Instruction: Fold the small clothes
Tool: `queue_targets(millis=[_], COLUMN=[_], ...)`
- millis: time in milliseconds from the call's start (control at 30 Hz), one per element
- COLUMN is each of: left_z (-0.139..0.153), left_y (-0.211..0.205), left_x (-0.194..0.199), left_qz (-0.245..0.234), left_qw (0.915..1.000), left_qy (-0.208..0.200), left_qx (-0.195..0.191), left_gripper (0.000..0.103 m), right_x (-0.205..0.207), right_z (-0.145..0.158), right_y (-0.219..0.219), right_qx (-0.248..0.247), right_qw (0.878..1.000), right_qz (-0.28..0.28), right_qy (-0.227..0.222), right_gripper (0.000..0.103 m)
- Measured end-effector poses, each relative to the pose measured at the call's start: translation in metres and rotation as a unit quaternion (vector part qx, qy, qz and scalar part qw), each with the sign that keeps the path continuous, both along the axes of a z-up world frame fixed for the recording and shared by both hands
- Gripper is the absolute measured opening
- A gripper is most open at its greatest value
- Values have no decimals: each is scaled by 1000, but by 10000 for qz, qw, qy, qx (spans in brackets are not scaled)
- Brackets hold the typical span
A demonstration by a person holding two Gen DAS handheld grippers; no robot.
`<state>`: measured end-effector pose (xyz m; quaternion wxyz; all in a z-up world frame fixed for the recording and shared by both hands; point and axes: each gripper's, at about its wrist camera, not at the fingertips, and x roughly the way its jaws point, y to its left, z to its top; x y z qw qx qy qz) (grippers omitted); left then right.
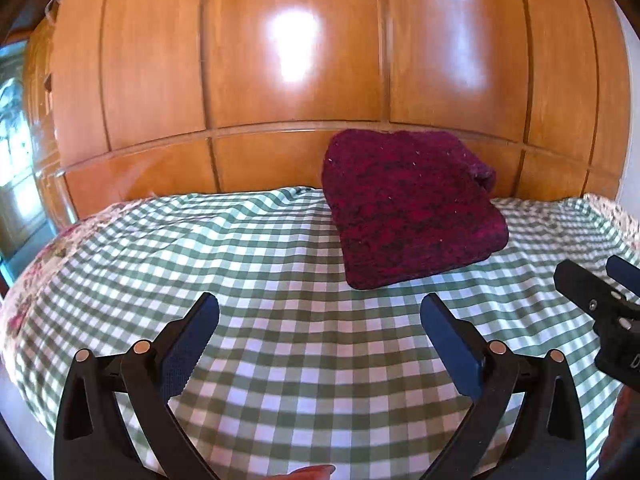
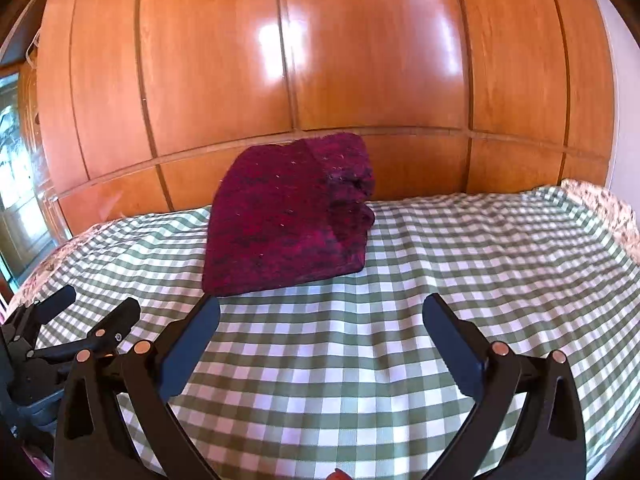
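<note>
The maroon knit (image 1: 412,208) sits folded up on the checked bedcover (image 1: 280,320) near the wardrobe (image 1: 280,60); left gripper (image 1: 320,312) and right gripper (image 2: 320,312) both hang spread wide and empty just short of it, so the fold looks pretty much done.

Folded knit sweater on my bed

A dark-red, black-flecked knit sweater (image 1: 412,208) lies folded into a thick square on the green-checked bedcover (image 1: 280,320), near its far edge.
</note>
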<state>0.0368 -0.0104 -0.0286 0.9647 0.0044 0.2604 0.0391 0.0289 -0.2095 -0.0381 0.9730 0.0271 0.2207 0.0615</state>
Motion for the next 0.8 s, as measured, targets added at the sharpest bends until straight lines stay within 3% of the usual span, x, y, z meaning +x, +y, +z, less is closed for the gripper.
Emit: queue_targets(millis=[233,433,800], left_z=[16,20,20], left_y=[6,2,9], left_x=[-7,-9,-6], left_qz=[124,178,224], left_qw=[9998,9997,9997], left_qy=[69,-43,99], left_qx=[-158,145,44], left_gripper=[100,100,100], right_x=[-11,-12,-10], right_z=[7,11,8], right_y=[0,-5,-5], right_qx=[12,23,-19], right_qw=[9998,9996,9996], right_qz=[-218,-278,-252], right_qy=[-2,48,117], right_gripper=[101,101,101])
